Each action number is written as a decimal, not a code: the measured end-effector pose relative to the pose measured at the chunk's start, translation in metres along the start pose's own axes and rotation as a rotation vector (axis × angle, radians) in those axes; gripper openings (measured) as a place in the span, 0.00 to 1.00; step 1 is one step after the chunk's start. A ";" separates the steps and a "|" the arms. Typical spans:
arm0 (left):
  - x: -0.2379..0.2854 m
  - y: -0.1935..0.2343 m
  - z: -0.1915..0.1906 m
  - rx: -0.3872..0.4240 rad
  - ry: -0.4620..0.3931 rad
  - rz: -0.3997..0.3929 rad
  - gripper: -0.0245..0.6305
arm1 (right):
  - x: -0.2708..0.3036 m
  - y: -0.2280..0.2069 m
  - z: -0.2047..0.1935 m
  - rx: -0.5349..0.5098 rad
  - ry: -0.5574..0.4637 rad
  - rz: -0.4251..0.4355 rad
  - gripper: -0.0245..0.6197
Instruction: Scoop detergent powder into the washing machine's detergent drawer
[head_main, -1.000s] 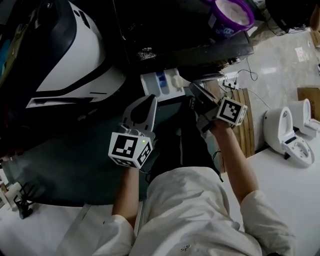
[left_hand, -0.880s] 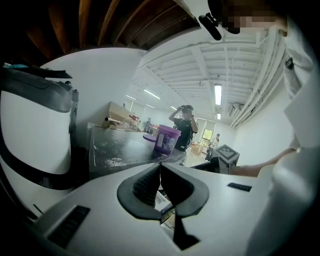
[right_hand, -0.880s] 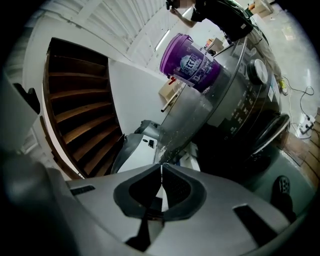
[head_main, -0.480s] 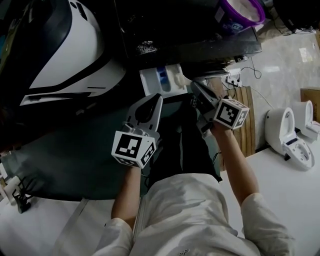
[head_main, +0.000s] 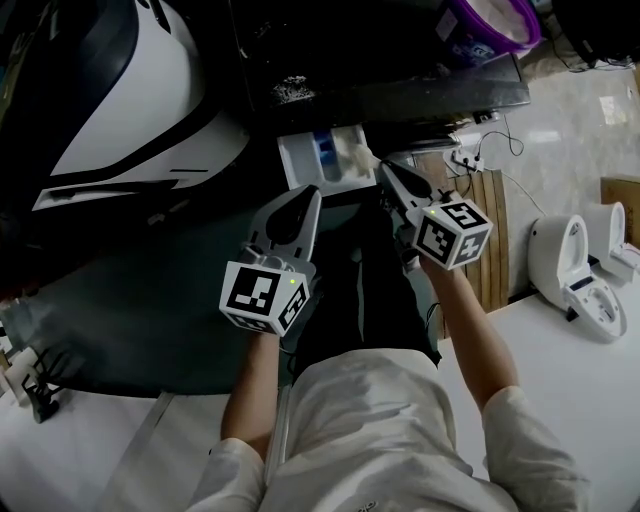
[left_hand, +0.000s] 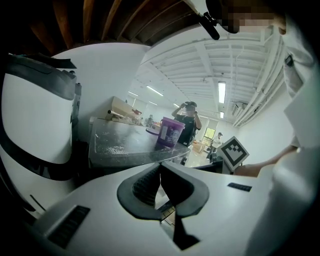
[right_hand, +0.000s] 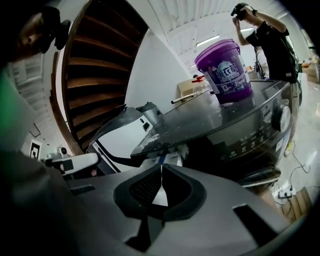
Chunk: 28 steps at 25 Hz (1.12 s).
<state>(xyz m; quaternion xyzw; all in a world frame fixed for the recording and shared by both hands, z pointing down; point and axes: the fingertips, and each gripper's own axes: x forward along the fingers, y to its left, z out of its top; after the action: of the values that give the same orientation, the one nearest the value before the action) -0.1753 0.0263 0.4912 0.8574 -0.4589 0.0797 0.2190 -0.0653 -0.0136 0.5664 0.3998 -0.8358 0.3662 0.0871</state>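
Note:
The white detergent drawer (head_main: 325, 160) stands pulled out from the dark washing machine (head_main: 400, 95), with a blue insert inside; it also shows in the right gripper view (right_hand: 172, 156). A purple detergent bucket (head_main: 490, 25) sits on the machine's top at the far right, also in the gripper views (left_hand: 170, 132) (right_hand: 227, 70). My left gripper (head_main: 298, 198) is shut and empty, just below the drawer's front. My right gripper (head_main: 392, 175) is shut and empty, right beside the drawer's right edge. In both gripper views the jaws touch with nothing between them. No scoop is in sight.
Spilled white powder (head_main: 290, 90) lies on the machine's top. A large white and black appliance (head_main: 130, 100) stands to the left. At right are a power strip with cables (head_main: 462, 155), wooden slats (head_main: 492, 240) and white fixtures (head_main: 580, 265). A person (right_hand: 272, 40) stands behind the machine.
My right gripper has shifted slightly left and turned a little, so its marker cube faces up more. The left gripper has barely moved. Both stay shut.

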 end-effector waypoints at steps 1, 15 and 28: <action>0.000 0.000 0.000 -0.001 0.001 0.000 0.07 | 0.001 0.000 0.000 -0.013 0.004 -0.004 0.06; -0.002 0.009 -0.001 -0.010 -0.001 0.016 0.07 | 0.013 0.006 -0.001 -0.216 0.036 -0.034 0.06; -0.004 0.008 -0.005 -0.015 0.002 0.021 0.07 | 0.022 0.012 0.003 -0.448 0.072 -0.072 0.06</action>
<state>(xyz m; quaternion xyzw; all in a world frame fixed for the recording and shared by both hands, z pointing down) -0.1837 0.0273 0.4969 0.8508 -0.4682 0.0792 0.2251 -0.0884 -0.0241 0.5670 0.3867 -0.8778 0.1822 0.2163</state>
